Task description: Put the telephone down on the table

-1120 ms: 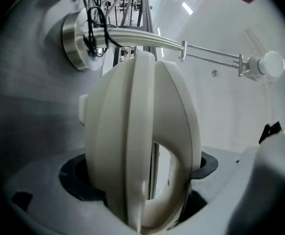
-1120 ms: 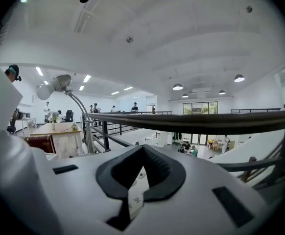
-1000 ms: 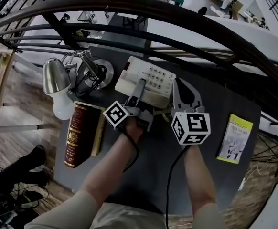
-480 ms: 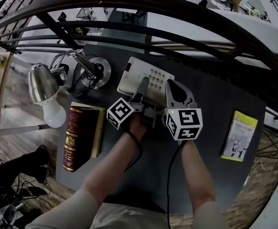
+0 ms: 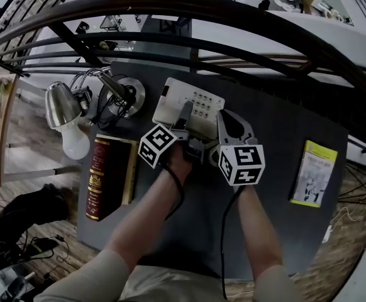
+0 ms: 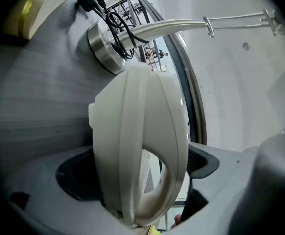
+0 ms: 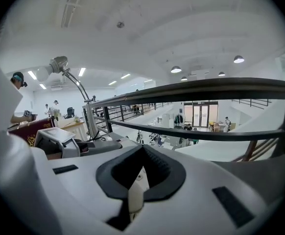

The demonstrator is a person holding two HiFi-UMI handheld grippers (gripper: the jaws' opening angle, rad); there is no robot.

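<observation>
A white telephone (image 5: 199,102) with a keypad is at the far middle of the dark table (image 5: 277,231). My left gripper (image 5: 184,115) reaches over its left part and is shut on the white curved handset (image 6: 142,146), which fills the space between the jaws. At the telephone's right edge my right gripper (image 5: 228,126) has its dark pads closed on a thin white strip of the telephone (image 7: 135,192). Whether the base rests on the tabletop is hidden by the grippers.
A desk lamp (image 5: 63,102) with a round metal base (image 5: 129,93) and coiled cable stands left of the telephone. A dark red book (image 5: 104,178) lies at the left, a yellow booklet (image 5: 313,173) at the right. A curved railing (image 5: 233,17) runs behind the table.
The telephone looks smaller and farther from the camera than a second ago. Both grippers have stayed on it and drawn a little closer together.
</observation>
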